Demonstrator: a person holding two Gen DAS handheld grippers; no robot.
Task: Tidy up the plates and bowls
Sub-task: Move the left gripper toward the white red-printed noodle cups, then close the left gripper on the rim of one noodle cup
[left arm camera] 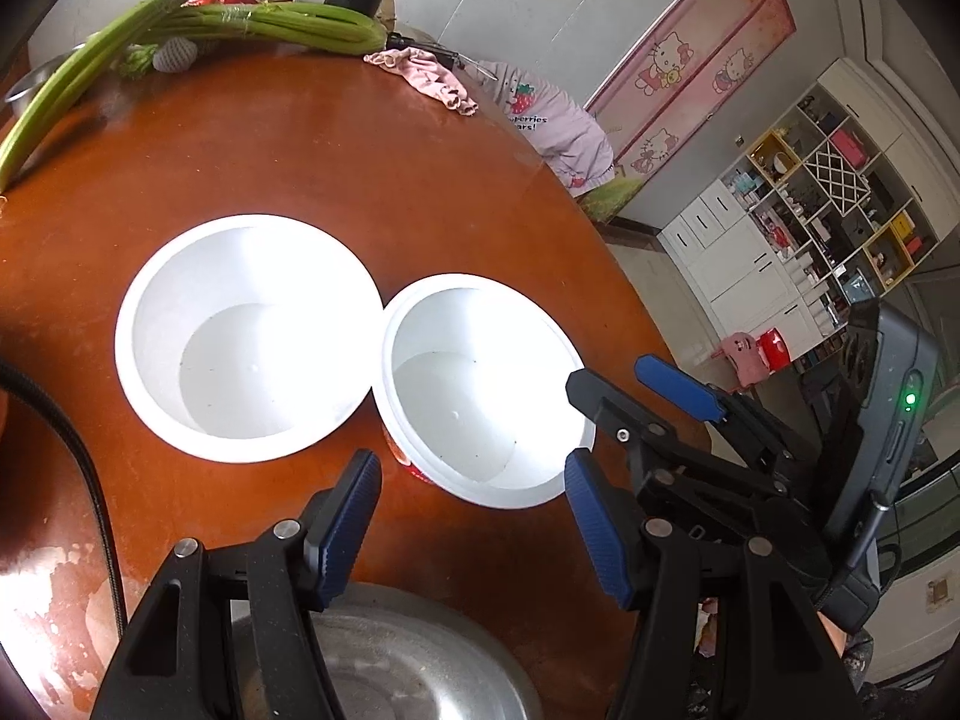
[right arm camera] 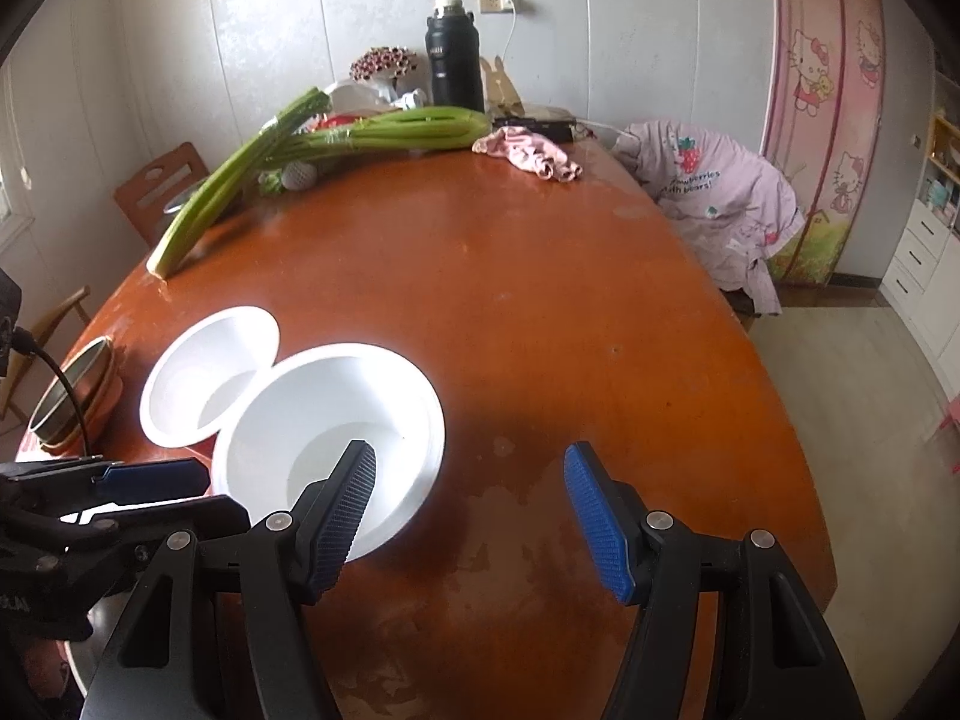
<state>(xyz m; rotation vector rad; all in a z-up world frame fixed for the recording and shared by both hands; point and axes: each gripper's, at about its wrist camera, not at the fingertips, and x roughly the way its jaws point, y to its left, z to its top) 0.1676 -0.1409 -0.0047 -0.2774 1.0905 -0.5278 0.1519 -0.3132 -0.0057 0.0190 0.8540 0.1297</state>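
Note:
Two white bowls stand side by side, touching, on the brown table (left arm camera: pixel 300 150). In the left wrist view the larger-looking bowl (left arm camera: pixel 249 336) is on the left and the second bowl (left arm camera: pixel 480 396) on the right. My left gripper (left arm camera: pixel 471 468) is open at the near rim of the second bowl, its pads apart from it. The right gripper (left arm camera: pixel 612 375) reaches in from the right and straddles that bowl's right rim. In the right wrist view the same bowl (right arm camera: pixel 336 420) is nearest. The right gripper (right arm camera: pixel 469 457) is open, one finger over the bowl's inside and one outside. The left gripper (right arm camera: pixel 225 495) shows at lower left.
A metal dish (left arm camera: pixel 390 660) lies under my left gripper at the table's near edge. Stacked metal bowls (right arm camera: pixel 72 396) sit at the left edge. Celery (right arm camera: pixel 312 138), a black flask (right arm camera: pixel 454 60) and a pink cloth (right arm camera: pixel 531 156) lie at the far end. A chair with a pink jacket (right arm camera: pixel 720 198) stands to the right.

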